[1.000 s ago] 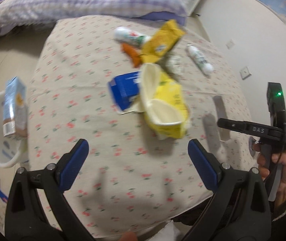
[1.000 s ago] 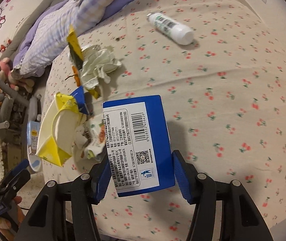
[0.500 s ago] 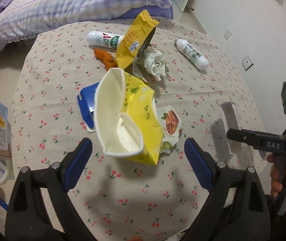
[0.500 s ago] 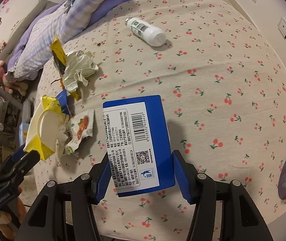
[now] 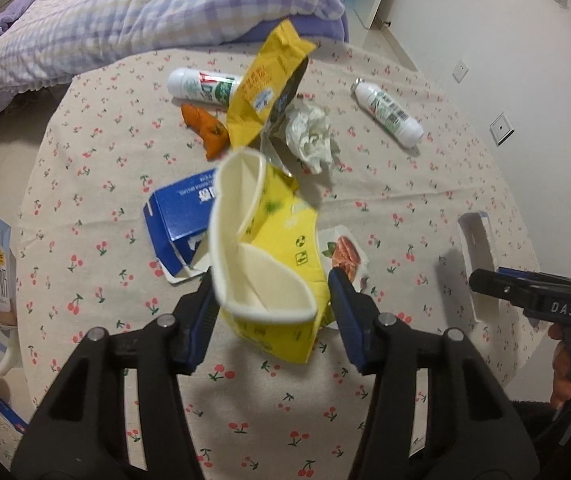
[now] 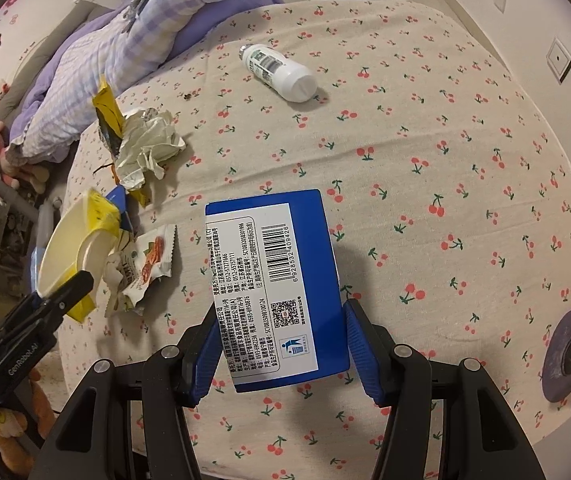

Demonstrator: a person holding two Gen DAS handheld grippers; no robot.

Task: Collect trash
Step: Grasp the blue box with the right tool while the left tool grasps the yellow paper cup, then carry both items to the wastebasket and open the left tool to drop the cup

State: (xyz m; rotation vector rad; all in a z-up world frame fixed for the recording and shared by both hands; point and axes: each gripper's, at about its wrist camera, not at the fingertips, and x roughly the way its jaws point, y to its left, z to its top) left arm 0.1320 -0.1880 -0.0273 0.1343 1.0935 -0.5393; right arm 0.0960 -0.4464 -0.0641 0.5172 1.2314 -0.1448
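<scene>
Left gripper clamps yellow carton — mouth up-left; right gripper grips blue box, lengthwise forward.

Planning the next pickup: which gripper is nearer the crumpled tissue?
Left. The left gripper, closed on the yellow carton, is just short of the tissue; the right gripper, holding the blue box, sits farther off.

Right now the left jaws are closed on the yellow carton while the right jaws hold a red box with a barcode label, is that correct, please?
Not quite: the box in the right gripper is blue, not red, as the right wrist view shows. The rest holds: its white label carries a barcode, and the left gripper is closed on the yellow carton, as the left wrist view shows.
</scene>
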